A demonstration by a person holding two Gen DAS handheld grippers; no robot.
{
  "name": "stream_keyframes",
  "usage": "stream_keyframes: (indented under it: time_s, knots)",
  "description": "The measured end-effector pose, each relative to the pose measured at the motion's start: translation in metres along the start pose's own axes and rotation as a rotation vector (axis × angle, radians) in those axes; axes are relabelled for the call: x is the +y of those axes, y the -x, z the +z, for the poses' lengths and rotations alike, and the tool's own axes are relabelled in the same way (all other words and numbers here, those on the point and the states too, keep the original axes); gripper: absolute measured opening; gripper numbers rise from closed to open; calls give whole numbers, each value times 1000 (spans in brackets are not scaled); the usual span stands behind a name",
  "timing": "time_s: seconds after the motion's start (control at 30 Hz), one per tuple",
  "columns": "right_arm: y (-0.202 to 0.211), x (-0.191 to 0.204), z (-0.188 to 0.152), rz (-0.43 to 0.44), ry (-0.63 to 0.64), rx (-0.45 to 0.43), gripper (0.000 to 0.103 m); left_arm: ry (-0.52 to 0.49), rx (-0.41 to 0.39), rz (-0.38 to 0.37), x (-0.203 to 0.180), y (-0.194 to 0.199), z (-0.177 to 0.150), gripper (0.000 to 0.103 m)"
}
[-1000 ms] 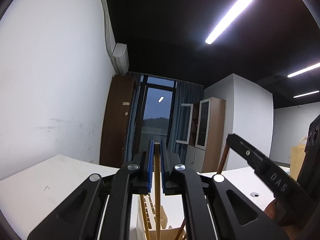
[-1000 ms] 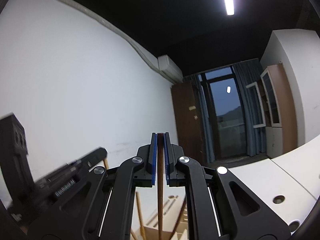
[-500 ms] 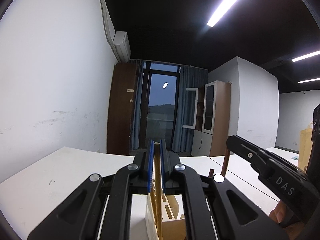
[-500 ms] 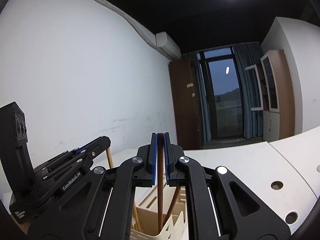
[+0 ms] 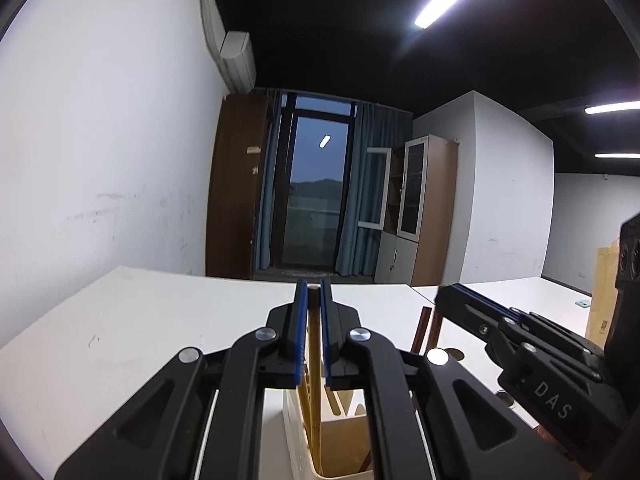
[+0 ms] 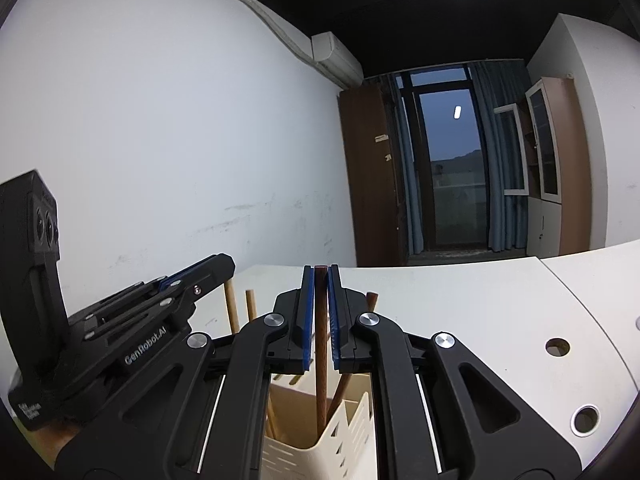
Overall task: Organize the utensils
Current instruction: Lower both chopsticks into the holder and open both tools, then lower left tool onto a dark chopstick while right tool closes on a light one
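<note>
The left claw [image 5: 313, 292] pinches a pale wooden chopstick [image 5: 314, 356] upright, its jaws nearly together, the stick's lower end down in the cream holder [image 5: 298, 436] just below the claw. The right claw [image 6: 320, 272] likewise clamps a dark brown chopstick [image 6: 321, 360] that drops into the holder's compartment beneath it, beside another dark stick [image 6: 370, 300]

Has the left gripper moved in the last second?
Yes. The left gripper has tilted down: the window sits higher in its view, and more of the holder shows below the light chopstick it grips.
</note>
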State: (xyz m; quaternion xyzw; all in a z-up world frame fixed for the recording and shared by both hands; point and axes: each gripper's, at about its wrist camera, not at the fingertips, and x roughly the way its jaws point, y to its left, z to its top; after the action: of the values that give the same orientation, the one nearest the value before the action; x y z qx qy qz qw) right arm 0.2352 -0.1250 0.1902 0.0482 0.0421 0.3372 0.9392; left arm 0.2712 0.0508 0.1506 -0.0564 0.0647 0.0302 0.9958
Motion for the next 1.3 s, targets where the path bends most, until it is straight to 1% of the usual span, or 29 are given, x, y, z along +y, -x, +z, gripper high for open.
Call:
stream_keyframes:
  time_s: [0.07,0.13,0.17,0.2,0.23,0.33,0.4,0.53,0.57,0.6,0.77,0.83,0.9,0.97,1.07,1.1,1.17,1.23,1.3]
  knots:
    - [1,-3,1,-3,-13,5,11,1,20,-4,1,0,1,7]
    - [1,-5,0,-5,-19,2,13,7,-3,16,3,5,1,16]
    - [3,-5,1,-9,-18,2,13,10,-13,15,5,7,2,22]
    - [3,-6,0,-12,-16,2,15,13,-17,13,6,9,3,25]
    - [4,-7,0,-13,-17,1,18,17,-23,16,8,12,3,25]
    - [5,-9,0,-16,-17,5,19,28,-27,9,11,19,3,26]
    - [5,-8,1,-22,-12,9,19,33,-23,9,12,21,3,26]
    - [12,-7,2,-36,-9,8,23,20,1,15,11,27,-1,27]
    - [13,-7,2,-42,-10,5,23,16,7,16,10,29,-1,29]
    - [17,-7,3,-52,-14,1,24,8,20,17,9,30,-1,32]
    - [23,-5,3,-75,-8,14,26,-15,55,27,4,42,-4,33]
    - [26,-5,4,-78,-8,28,32,-21,73,26,2,48,-4,33]
    - [30,-5,3,-61,-22,48,32,-28,97,27,0,52,-6,33]
    - [34,-4,2,-73,-17,61,32,-33,120,23,-1,57,-8,37]
    - [41,-1,0,-89,-6,89,33,-45,155,25,-3,63,-12,38]
    - [43,0,-1,-92,-5,93,35,-47,166,28,-3,63,-12,38]
    - [52,1,-5,-103,-7,88,36,-52,203,26,-5,65,-16,38]
    - [59,4,-8,-91,3,93,42,-54,237,25,-5,66,-19,38]
    - [65,5,-12,-109,1,105,43,-60,269,17,-6,67,-24,38]
